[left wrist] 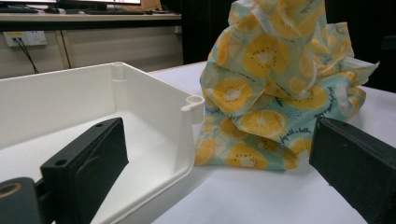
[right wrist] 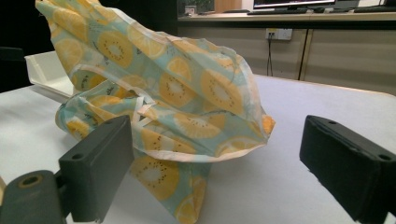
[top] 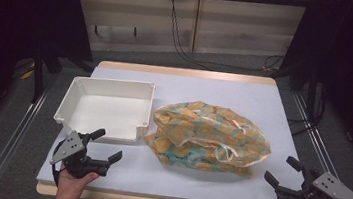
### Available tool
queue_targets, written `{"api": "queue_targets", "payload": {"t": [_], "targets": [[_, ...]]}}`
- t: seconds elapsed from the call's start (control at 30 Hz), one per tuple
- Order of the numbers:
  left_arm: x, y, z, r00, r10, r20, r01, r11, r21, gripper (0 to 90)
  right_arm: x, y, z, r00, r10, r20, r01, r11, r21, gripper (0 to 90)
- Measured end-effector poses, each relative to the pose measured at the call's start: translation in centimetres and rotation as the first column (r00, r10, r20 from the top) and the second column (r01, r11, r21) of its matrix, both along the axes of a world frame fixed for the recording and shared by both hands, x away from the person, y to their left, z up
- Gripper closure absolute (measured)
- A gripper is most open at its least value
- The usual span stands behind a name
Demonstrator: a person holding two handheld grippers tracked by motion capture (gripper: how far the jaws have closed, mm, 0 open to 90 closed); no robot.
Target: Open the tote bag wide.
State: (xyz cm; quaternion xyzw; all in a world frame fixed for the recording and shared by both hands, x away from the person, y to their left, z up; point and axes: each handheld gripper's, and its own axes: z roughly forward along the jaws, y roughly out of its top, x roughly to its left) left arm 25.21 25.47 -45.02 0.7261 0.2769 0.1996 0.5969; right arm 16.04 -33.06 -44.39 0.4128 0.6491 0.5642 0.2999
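Observation:
A crumpled cloth (top: 208,137) printed with orange slices on pale teal lies in a heap at the middle of the table. A shallow white plastic box (top: 106,108) stands empty to its left. My left gripper (top: 106,146) rests open at the front left, just before the box's near wall. Its own view shows the box (left wrist: 154,116) and the cloth (left wrist: 275,88) ahead of the wide jaws. My right gripper (top: 283,173) is open at the front right, a short way from the cloth's right edge. The right gripper view shows the cloth (right wrist: 177,93) ahead and the box (right wrist: 44,72) behind it.
The table (top: 245,95) has a pale grey top with a wooden rim. Metal rails (top: 15,131) run along both sides. Dark curtains stand at the far left and right, and cables (top: 181,39) trail on the floor behind.

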Motion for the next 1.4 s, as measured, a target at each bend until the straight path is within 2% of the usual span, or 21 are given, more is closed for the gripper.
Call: {"api": "queue_targets", "payload": {"t": [0.1,0.13,0.2,0.27,0.37,0.4,0.43,0.47,0.57,0.6,0.7,0.83,0.9,0.97,1.0,1.1,1.13,1.17,1.2,1.33,1.4], "targets": [[0.0,-0.2,0.0,0.9999,-0.007,-0.008,0.007,0.9999,0.014,6.3,0.0,0.1,0.0,1.0,0.0,-0.003,0.0,1.0,-0.001,11.9],[0.0,-0.3,0.0,0.9997,-0.02,-0.016,0.02,0.9992,0.035,6.9,0.0,0.1,0.0,1.0,0.003,-0.004,-0.003,1.0,-0.001,12.7],[-0.1,-0.5,-0.1,0.9994,-0.014,-0.031,0.014,0.9997,0.021,8.6,0.0,0.2,0.0,0.9999,0.013,-0.009,-0.013,1.0,-0.011,15.2],[0.0,-0.4,-0.1,0.9995,-0.017,-0.027,0.018,0.9984,0.055,10.4,0.1,0.3,-0.1,0.9997,0.023,-0.012,-0.023,1.0,-0.012,16.9],[-0.1,-0.7,-0.2,0.9992,-0.016,-0.036,0.017,0.9994,0.03,15.4,0.2,0.4,-0.1,0.9993,0.033,-0.015,-0.034,0.999,-0.024,20.2],[0.0,-0.6,-0.2,0.9987,-0.03,-0.041,0.032,0.9982,0.05,15.4,0.2,0.5,-0.1,0.9986,0.046,-0.028,-0.046,0.999,-0.017,22.4],[0.0,-0.7,-0.3,0.9978,-0.042,-0.051,0.044,0.9981,0.042,17.4,0.3,0.6,-0.2,0.9974,0.062,-0.035,-0.063,0.998,-0.028,24.8],[-0.1,-0.9,-0.2,0.9973,-0.056,-0.047,0.06,0.9957,0.07,21.7,0.4,0.8,-0.2,0.9958,0.081,-0.044,-0.082,0.996,-0.03,27.6],[-0.3,-1.3,-0.2,0.9967,-0.059,-0.056,0.062,0.9966,0.055,23.1,0.5,1.0,-0.2,0.9944,0.093,-0.051,-0.095,0.995,-0.036,29.8],[-0.3,-1.2,-0.1,0.9948,-0.082,-0.061,0.086,0.9938,0.07,25.8,0.5,1.1,-0.1,0.9931,0.104,-0.054,-0.106,0.994,-0.032,33.1],[-0.8,-1.6,0.1,0.9917,-0.113,-0.062,0.117,0.9913,0.061,29.0,0.5,1.4,0.1,0.987,0.144,-0.071,-0.147,0.989,-0.031,38.2],[-0.9,-1.8,0.4,0.9863,-0.146,-0.077,0.15,0.9871,0.055,34.3,0.5,1.7,0.2,0.9829,0.166,-0.081,-0.169,0.985,-0.032,41.5],[-1.2,-2.2,0.5,0.9793,-0.178,-0.096,0.185,0.9802,0.07,37.7,0.5,2.1,0.5,0.9791,0.182,-0.092,-0.185,0.982,-0.033,42.2],[-1.4,-2.6,0.6,0.9772,-0.186,-0.103,0.194,0.9783,0.073,39.0,0.5,2.3,0.7,0.9752,0.198,-0.099,-0.202,0.979,-0.031,41.2],[-1.4,-2.6,0.6,0.9772,-0.186,-0.103,0.194,0.9783,0.073,40.1,0.5,2.5,0.8,0.9774,0.189,-0.094,-0.193,0.981,-0.034,39.8],[-1.6,-3.3,0.8,0.9725,-0.202,-0.117,0.212,0.9734,0.086,41.1,0.7,2.7,1.0,0.9746,0.203,-0.095,-0.205,0.979,-0.015,39.7],[-1.6,-3.8,1.0,0.9662,-0.228,-0.12,0.239,0.9672,0.086,42.6,0.8,2.9,1.2,0.9714,0.217,-0.097,-0.219,0.975,-0.019,40.1],[-1.7,-4.1,1.0,0.9675,-0.222,-0.122,0.233,0.968,0.093,42.7,1.0,3.0,1.3,0.9699,0.223,-0.097,-0.226,0.974,-0.018,40.7],[-1.7,-4.3,1.0,0.9628,-0.239,-0.126,0.25,0.9646,0.083,43.4,1.1,3.2,1.4,0.9693,0.227,-0.095,-0.23,0.973,-0.021,41.4],[-1.6,-5.9,1.2,0.9497,-0.279,-0.142,0.296,0.9479,0.118,48.9,1.5,4.0,1.6,0.96,0.259,-0.107,-0.263,0.964,-0.026,45.9],[-1.4,-6.4,1.4,0.9467,-0.29,-0.141,0.307,0.9431,0.127,50.9,1.8,4.3,1.7,0.9557,0.274,-0.106,-0.28,0.959,-0.042,47.4]]}}
